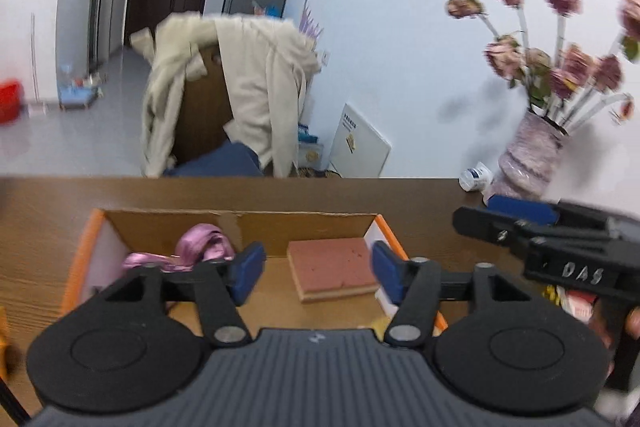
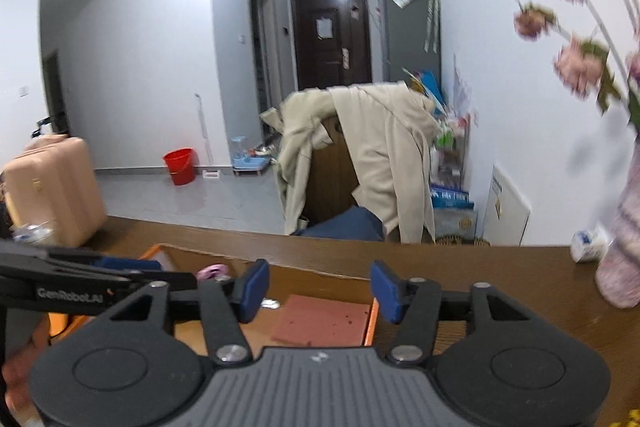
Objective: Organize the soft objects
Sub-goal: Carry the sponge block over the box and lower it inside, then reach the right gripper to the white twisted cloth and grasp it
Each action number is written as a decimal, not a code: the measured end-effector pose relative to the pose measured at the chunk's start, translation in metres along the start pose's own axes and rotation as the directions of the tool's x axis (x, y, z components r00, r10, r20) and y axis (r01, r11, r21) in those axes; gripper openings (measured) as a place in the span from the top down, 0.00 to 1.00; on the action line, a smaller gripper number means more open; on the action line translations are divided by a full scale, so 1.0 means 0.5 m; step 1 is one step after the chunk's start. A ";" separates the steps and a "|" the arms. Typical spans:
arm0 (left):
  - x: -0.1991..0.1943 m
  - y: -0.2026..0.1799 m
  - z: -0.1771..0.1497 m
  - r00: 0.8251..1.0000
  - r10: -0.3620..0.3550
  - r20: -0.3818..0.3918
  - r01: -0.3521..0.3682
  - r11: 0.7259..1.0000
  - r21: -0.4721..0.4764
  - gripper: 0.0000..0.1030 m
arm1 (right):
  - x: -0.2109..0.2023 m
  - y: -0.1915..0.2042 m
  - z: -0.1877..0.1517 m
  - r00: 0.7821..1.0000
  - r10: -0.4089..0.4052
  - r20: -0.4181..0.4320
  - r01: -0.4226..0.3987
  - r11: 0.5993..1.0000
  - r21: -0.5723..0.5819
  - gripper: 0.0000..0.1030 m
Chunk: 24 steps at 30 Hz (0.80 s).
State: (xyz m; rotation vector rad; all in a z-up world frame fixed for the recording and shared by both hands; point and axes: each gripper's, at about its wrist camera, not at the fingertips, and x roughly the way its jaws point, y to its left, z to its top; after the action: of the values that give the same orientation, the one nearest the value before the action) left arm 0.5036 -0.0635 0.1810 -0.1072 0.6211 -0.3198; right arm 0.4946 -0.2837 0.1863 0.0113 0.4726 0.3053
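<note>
your left gripper (image 1: 318, 273) hangs over the cardboard box (image 1: 240, 223) with its blue pads (image 1: 250, 273) spread wide and nothing between them, fully let go. through that gap you're looking straight down at the pink sponge block (image 1: 332, 267), which lies flat on the box floor toward the right side, close to the orange-edged right wall. over in the left part of the box sits the pink ribbon (image 1: 200, 247), bunched up against the back wall, just behind your left finger.

your right gripper (image 2: 318, 291) is the same story: jaws apart, pads clear, nothing clamped. from the right wrist view the sponge block shows below and between the fingers, still inside the box, and a bit of the ribbon peeks out past the left pad. in the left wrist view that right gripper pokes in from the right edge, above the wooden table (image 1: 420, 195), just beside the box.

farther right on the table stands a purple vase (image 1: 528, 155) of dried flowers (image 1: 560, 67), with a small white bottle (image 1: 474, 177) lying at its foot. behind the table a beige coat (image 1: 256, 83) is draped over a chair. the frames are a little smeared.
</note>
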 end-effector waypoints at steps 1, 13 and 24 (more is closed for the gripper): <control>-0.034 -0.007 -0.005 1.000 0.022 0.013 -0.022 0.999 0.023 0.24 | -0.029 0.010 0.001 1.000 0.008 0.002 -0.008 1.000 -0.010 0.45; -0.433 -0.029 -0.173 0.987 0.064 0.145 -0.085 0.986 0.145 0.03 | -0.341 0.104 -0.095 0.983 0.178 -0.035 -0.181 0.978 -0.109 0.30; -0.580 -0.027 -0.443 0.942 0.094 0.321 -0.199 0.929 0.312 0.00 | -0.470 0.151 -0.313 0.968 0.237 -0.077 -0.248 0.950 -0.189 0.23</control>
State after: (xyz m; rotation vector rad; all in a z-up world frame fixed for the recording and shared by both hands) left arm 0.1480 0.0174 0.1652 0.2220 0.2608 -0.2536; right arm 0.2037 -0.2898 0.1577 -0.1335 0.4931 0.5949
